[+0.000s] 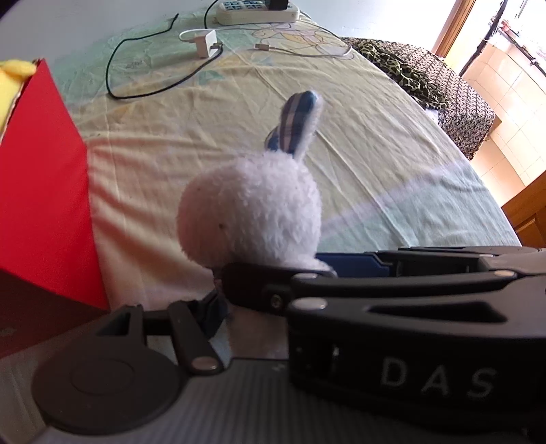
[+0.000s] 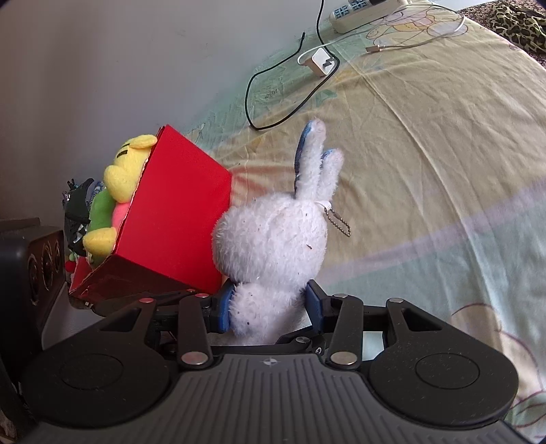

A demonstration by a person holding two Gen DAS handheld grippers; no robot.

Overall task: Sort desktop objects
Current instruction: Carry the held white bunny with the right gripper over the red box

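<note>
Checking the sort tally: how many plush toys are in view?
At least 2: a white fluffy plush rabbit held in the right claw, and a yellow plush toy inside the red cardboard box. More may be buried beneath it.

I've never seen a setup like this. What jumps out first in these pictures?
A fluffy white toy rabbit with blue-lined ears sits pinched at its body by the right gripper, just above the bedsheet. Right beside it, to the left, stands a bright red box already stuffed with yellow, green and pink plush toys. Further back lie a white charger, cables and a power strip.
</note>
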